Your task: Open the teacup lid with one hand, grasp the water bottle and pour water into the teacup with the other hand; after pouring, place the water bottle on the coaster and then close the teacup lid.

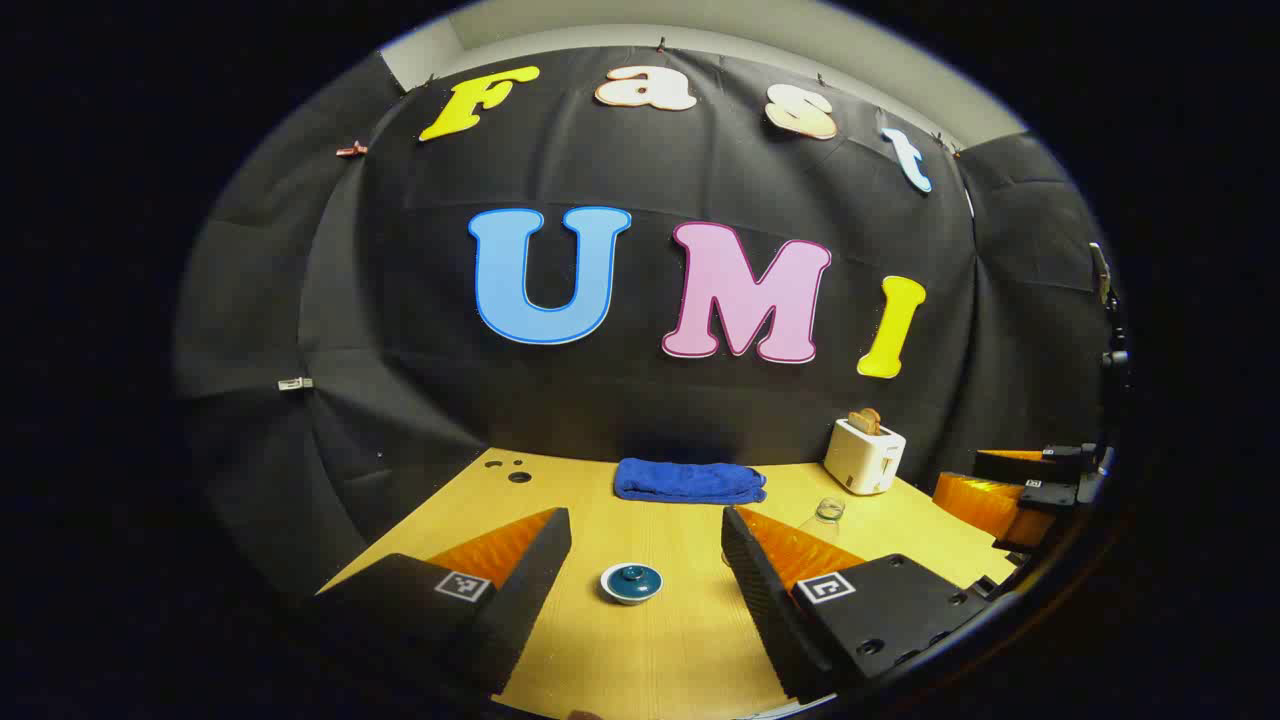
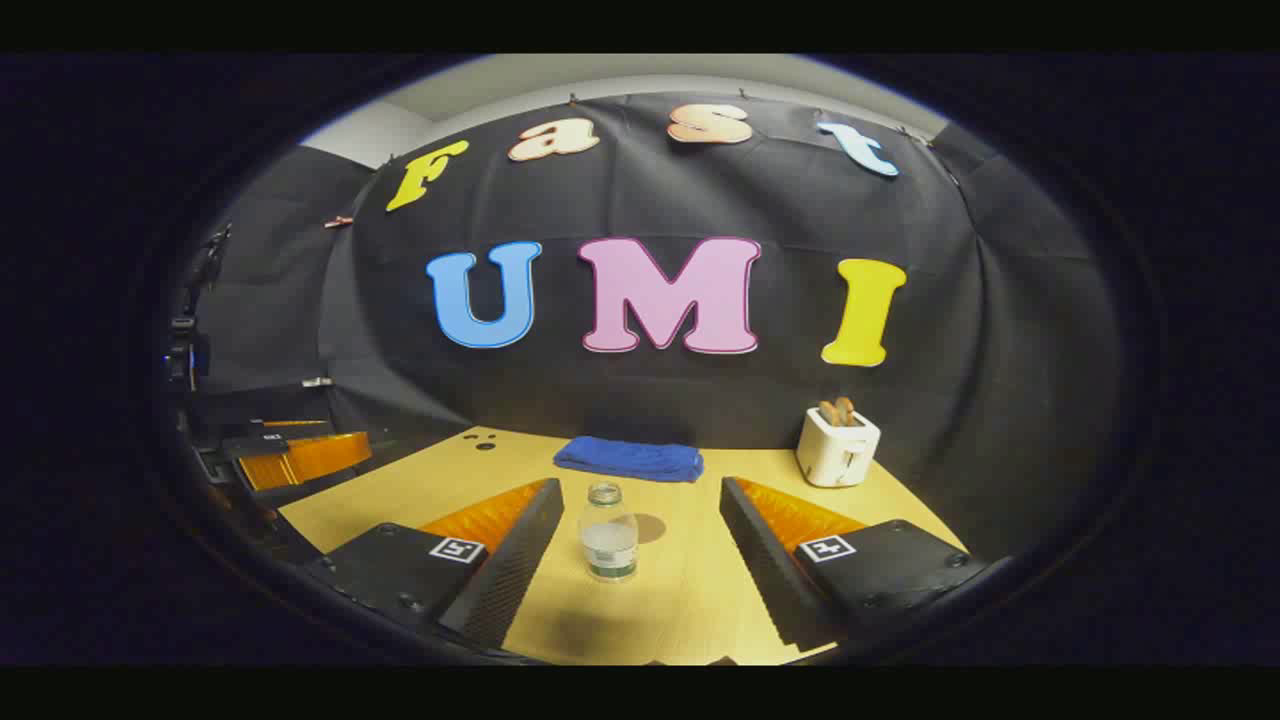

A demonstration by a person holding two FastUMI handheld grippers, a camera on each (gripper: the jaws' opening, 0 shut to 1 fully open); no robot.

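A dark teal lidded teacup (image 1: 631,583) with a pale rim stands on the wooden table (image 1: 680,650). It sits between and just ahead of the fingers of my left gripper (image 1: 645,520), which is open and not touching it. A clear uncapped water bottle (image 2: 608,535), partly filled, stands upright between the fingers of my right gripper (image 2: 642,490), which is also open with a gap on both sides. A small round darker disc (image 2: 652,526), which looks like the coaster, lies just behind the bottle. The bottle (image 1: 826,513) also peeks past my left gripper's right finger.
A folded blue towel (image 1: 690,480) lies at the back of the table by the wall. A white toaster (image 2: 838,448) with toast stands at the back right. Small dark holes (image 2: 485,443) mark the table's back left corner. The other gripper (image 2: 300,455) is at the far left.
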